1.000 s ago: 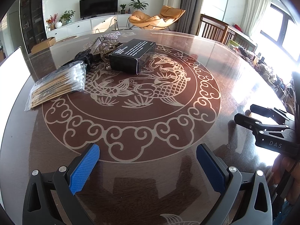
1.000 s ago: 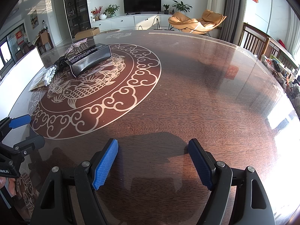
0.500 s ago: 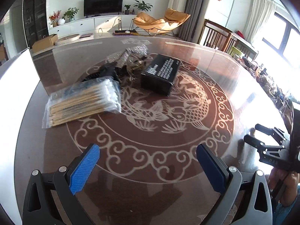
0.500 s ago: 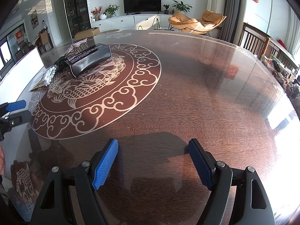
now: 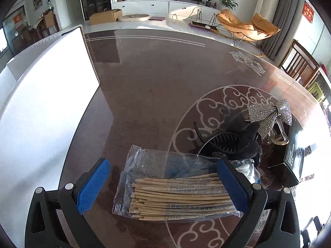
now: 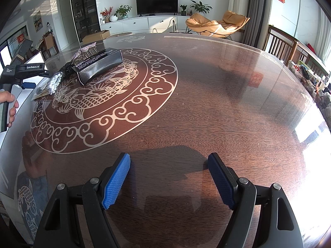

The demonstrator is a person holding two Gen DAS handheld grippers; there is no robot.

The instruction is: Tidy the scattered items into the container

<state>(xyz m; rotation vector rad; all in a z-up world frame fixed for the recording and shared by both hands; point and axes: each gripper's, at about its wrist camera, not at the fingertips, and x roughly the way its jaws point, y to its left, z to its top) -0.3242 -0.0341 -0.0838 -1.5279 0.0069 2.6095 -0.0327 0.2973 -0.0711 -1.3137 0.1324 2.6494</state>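
Note:
My left gripper [image 5: 163,177] is open, its blue pads on either side of a clear bag of cotton swabs [image 5: 175,192] on the table. Behind the bag lie a black hair claw clip [image 5: 223,144], a sparkly silver bow [image 5: 269,115] and a black box [image 5: 295,155]. A white container [image 5: 45,95] stands at the left. My right gripper [image 6: 168,179] is open and empty over bare table. In the right wrist view the black box [image 6: 99,66], the swab bag [image 6: 51,84] and the left gripper's body [image 6: 24,72] show at the far left.
The round dark wooden table [image 6: 206,103] has a pale fish and cloud pattern under glass. Wooden chairs [image 6: 283,45] stand at its far right edge. The table's right side is in strong sunlight.
My left gripper has moved left and forward over the swab bag, which now lies between its pads. The right gripper has not moved.

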